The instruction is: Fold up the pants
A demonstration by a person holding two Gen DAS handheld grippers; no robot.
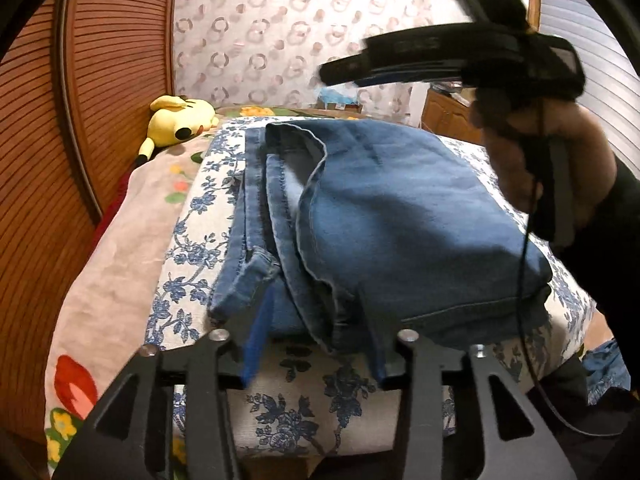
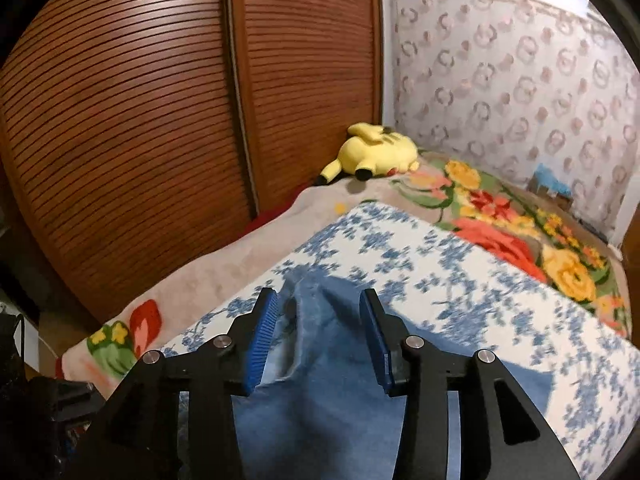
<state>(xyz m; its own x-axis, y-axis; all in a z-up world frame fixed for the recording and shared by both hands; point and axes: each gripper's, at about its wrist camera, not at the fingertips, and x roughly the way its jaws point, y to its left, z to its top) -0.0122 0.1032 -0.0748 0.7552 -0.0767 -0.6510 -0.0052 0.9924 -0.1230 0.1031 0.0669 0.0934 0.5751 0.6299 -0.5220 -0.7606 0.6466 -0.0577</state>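
The pants (image 1: pixel 384 208) lie folded into a thick blue denim stack on the blue-flowered white sheet (image 1: pixel 192 216) of the bed. My left tongs (image 1: pixel 316 344) stand partly open at the stack's near edge; the pads do not press the cloth. My right tongs (image 2: pixel 320 340) stand partly open over the denim, which lies between the pads, ungripped. A yellow plush toy (image 2: pixel 376 152) lies near the slatted wooden doors (image 2: pixel 160 120).
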